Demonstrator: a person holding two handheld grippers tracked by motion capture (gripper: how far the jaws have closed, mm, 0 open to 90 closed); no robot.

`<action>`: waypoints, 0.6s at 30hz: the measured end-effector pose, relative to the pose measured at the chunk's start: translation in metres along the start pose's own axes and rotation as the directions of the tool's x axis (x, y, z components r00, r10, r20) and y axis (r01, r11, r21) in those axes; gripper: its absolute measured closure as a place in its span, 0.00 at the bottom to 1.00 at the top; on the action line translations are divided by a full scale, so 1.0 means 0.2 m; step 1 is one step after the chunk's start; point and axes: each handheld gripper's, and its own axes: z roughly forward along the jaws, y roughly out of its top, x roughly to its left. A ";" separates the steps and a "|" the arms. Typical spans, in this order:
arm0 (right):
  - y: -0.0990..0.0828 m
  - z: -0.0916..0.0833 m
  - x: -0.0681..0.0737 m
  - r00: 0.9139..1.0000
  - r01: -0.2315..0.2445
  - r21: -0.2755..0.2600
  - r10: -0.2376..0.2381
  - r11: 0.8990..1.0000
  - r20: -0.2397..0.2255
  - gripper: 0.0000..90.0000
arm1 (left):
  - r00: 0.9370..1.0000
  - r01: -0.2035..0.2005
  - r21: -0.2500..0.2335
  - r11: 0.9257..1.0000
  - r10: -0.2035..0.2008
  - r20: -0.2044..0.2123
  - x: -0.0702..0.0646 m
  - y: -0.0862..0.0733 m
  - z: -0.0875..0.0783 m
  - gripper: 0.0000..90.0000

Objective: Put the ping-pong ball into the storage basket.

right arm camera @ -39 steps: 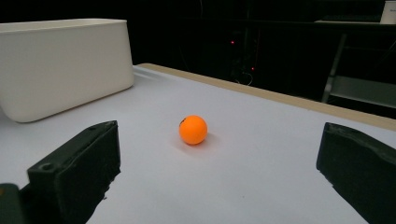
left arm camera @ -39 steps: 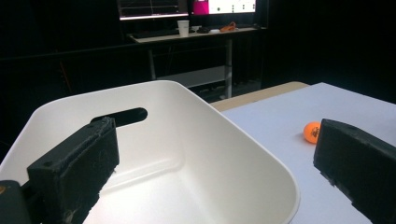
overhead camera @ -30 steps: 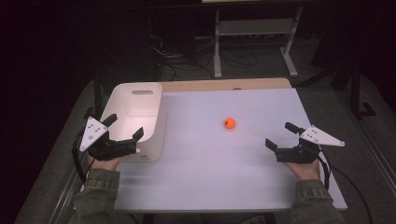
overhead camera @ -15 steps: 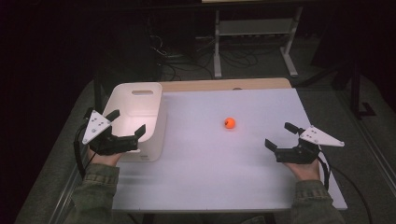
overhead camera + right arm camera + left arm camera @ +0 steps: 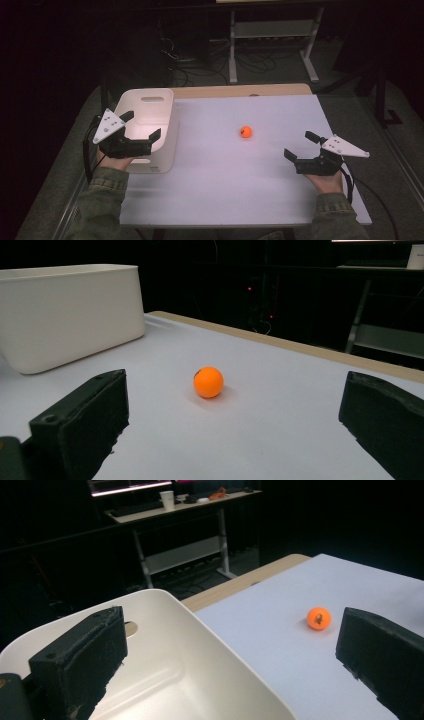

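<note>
With both tools gaping and empty, the right tool [image 5: 301, 146] faces the orange ball [image 5: 245, 131] lying mid-table, so reaching seems underway; next, straddle it squarely, while the left tool [image 5: 141, 126] hovers over the white bin [image 5: 167, 107].

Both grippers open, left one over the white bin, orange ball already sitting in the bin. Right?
Not quite. The orange ball is not in the white bin; it lies on the table, apart from the bin, between the two grippers, as the high view shows. The rest holds: the left gripper is open over the bin, and the right gripper is open.
</note>
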 end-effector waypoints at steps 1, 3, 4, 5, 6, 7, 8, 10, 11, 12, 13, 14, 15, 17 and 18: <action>0.00 0.00 0.00 1.000 0.000 0.000 0.000 1.000 0.000 0.00 | 1.000 0.000 0.000 1.000 0.000 0.000 0.00 0.00 0.00 0.00; 0.00 0.00 0.00 1.000 0.000 0.001 0.000 1.000 0.000 0.00 | 1.000 -0.012 0.012 1.000 0.012 0.016 0.00 0.02 0.01 0.00; 0.00 0.00 0.00 1.000 0.000 0.001 0.000 1.000 0.000 0.00 | 1.000 -0.012 0.012 1.000 0.012 0.016 0.00 0.02 0.01 0.00; 0.00 0.00 0.00 1.000 0.001 0.002 -0.001 1.000 -0.001 0.00 | 1.000 -0.017 0.014 1.000 0.017 0.022 -0.01 0.03 0.02 0.00; 0.00 0.00 0.00 1.000 0.002 0.002 -0.002 1.000 -0.002 0.00 | 0.999 -0.021 0.017 1.000 0.021 0.027 -0.01 0.04 0.03 0.00; 0.00 0.00 0.00 1.000 0.002 0.002 -0.002 1.000 -0.003 0.00 | 0.999 -0.027 0.022 0.999 0.026 0.039 -0.02 0.06 0.04 0.00; 0.00 0.00 0.00 1.000 0.002 0.002 -0.002 1.000 -0.003 0.00 | 0.999 -0.027 0.022 0.999 0.026 0.039 -0.02 0.06 0.04 0.00; 0.00 0.00 0.00 1.000 0.002 0.002 -0.002 1.000 -0.002 0.00 | 0.999 -0.032 0.023 0.999 0.031 0.043 -0.02 0.07 0.05 0.00; 0.00 0.00 0.00 1.000 0.002 0.001 -0.002 1.000 -0.002 0.00 | 0.999 -0.032 0.024 0.999 0.031 0.045 -0.02 0.08 0.06 0.00; 0.00 0.00 0.00 1.000 0.002 0.001 -0.002 1.000 -0.002 0.00 | 0.998 -0.037 0.027 0.999 0.035 0.047 -0.02 0.08 0.06 0.00; 0.00 0.00 0.00 1.000 0.001 0.001 -0.001 1.000 -0.004 0.00 | 0.998 -0.045 0.032 0.999 0.043 0.048 -0.02 0.09 0.07 0.00; 0.00 0.00 0.00 1.000 0.001 0.002 -0.001 1.000 -0.004 0.00 | 0.997 -0.050 0.037 0.998 0.048 0.052 -0.02 0.10 0.09 0.00; 0.00 0.00 0.00 1.000 0.001 0.002 -0.001 1.000 -0.004 0.00 | 0.997 -0.050 0.037 0.998 0.048 0.052 -0.02 0.10 0.09 0.00; 0.00 0.00 0.00 1.000 0.003 0.003 -0.003 1.000 -0.006 0.00 | 0.997 -0.052 0.041 0.998 0.050 0.054 -0.02 0.11 0.10 0.00; 0.00 0.00 0.00 1.000 0.005 0.002 -0.005 1.000 -0.007 0.00 | 0.997 -0.058 0.048 0.997 0.055 0.059 -0.02 0.11 0.11 0.00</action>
